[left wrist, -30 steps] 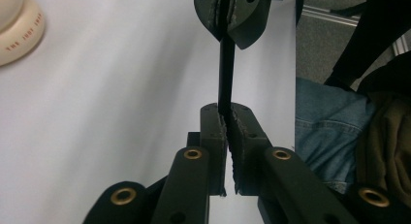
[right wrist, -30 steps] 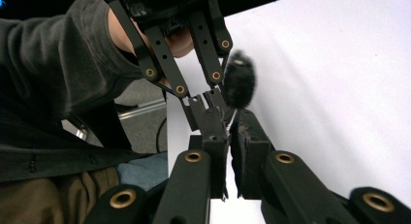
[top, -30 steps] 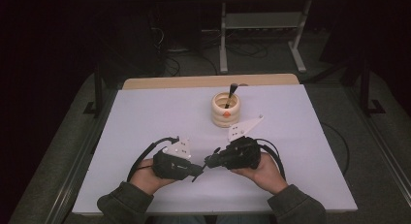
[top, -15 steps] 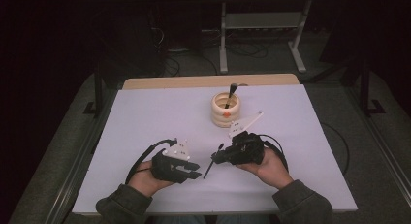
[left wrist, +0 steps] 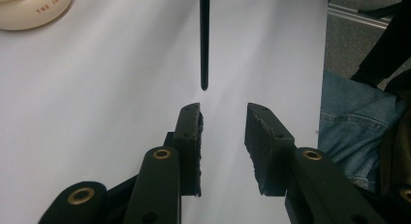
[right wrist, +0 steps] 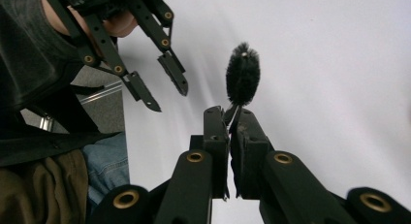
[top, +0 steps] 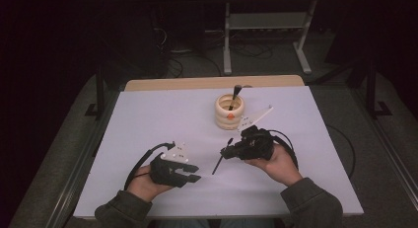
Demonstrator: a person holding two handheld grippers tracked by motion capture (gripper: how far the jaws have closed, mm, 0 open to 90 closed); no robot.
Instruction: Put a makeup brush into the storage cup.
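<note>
My right gripper (top: 225, 151) is shut on a black brush (top: 217, 164) over the white table right of centre. In the right gripper view the jaws (right wrist: 231, 115) pinch it just below its fuzzy bristle head (right wrist: 242, 78). The thin handle (left wrist: 204, 40) slants down toward my left gripper (top: 196, 172), which stands open at the front left with nothing between its fingers. In the left gripper view the handle's tip ends just beyond the open gripper (left wrist: 223, 112), apart from it. A cream ringed holder (top: 229, 112) behind holds a second dark brush (top: 235, 92).
The white table top (top: 148, 119) has bare room on the left and at the far right. A cable (top: 340, 139) loops right of the right hand. Dark floor, cables and a metal stand (top: 266, 25) lie beyond the table's far edge.
The two grippers were close together at the brush; they have drawn apart. The left one moved left and toward the person with nothing in it, and the brush stayed in the right one.
</note>
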